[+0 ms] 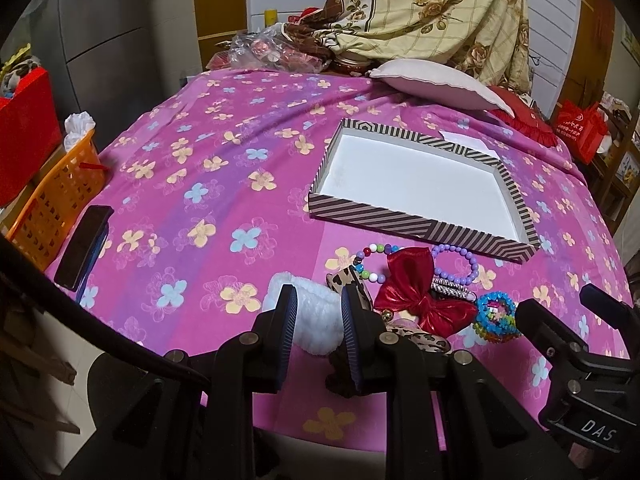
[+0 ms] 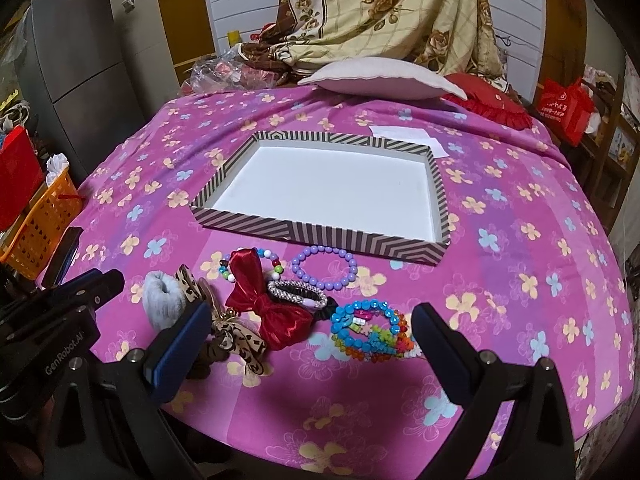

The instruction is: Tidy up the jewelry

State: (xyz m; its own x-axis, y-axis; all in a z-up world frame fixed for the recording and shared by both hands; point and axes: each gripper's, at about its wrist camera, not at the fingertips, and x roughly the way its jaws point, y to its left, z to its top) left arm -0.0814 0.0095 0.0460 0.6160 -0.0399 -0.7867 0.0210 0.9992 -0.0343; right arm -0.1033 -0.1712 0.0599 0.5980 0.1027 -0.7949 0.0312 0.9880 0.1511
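Observation:
A pile of jewelry and hair things lies on the pink flowered cloth in front of a striped box lid (image 2: 320,236) with a white inside, empty. The pile holds a white fluffy scrunchie (image 1: 316,312) (image 2: 162,300), a red bow (image 2: 268,304), a leopard bow (image 2: 236,336), a purple bead bracelet (image 2: 324,272), a rhinestone clip (image 2: 296,294) and a blue multicoloured bead bracelet (image 2: 368,328). My left gripper (image 1: 318,320) has its fingers on either side of the white scrunchie, part open. My right gripper (image 2: 312,344) is wide open, just in front of the pile.
An orange basket (image 2: 40,232) and a dark phone-like case (image 1: 84,246) sit at the left edge. A pink pillow (image 2: 384,80), red cushion (image 2: 492,108) and draped floral blanket lie at the back. A white paper (image 2: 408,136) lies behind the lid.

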